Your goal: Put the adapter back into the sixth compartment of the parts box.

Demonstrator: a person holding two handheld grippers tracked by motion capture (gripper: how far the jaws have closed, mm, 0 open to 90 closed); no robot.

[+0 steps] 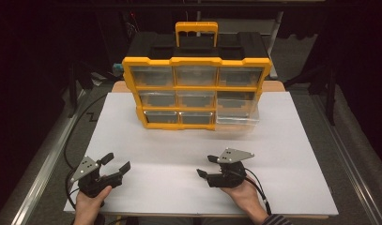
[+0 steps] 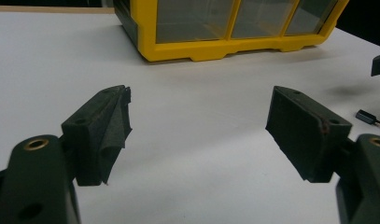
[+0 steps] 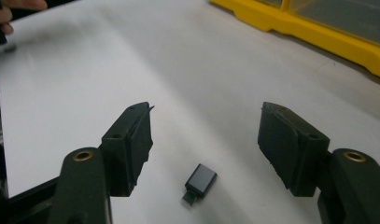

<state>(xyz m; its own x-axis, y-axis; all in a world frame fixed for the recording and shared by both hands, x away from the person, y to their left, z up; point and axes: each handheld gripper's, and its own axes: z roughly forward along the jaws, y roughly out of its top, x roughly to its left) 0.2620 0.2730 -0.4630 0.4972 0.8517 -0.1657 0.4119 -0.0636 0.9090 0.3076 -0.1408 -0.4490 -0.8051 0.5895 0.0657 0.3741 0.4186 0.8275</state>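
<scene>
Black two-jaw right tongs [image 3: 204,135] gape over one small dark metal adapter plug [image 3: 200,182] on the white bench [image 1: 282,150]; left tongs [image 2: 199,123] gape, empty. One yellow nine-drawer plastic organiser [image 1: 196,91] stands beyond, well apart. So slim a plug could skid from closing jaws.

Adapter [image 3: 199,182] between right tool [image 3: 204,140] jaws — organizer [image 1: 195,91] behind.

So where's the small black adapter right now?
The adapter lies on the white table, between the right gripper's open jaws in the right gripper view, untouched.
</scene>
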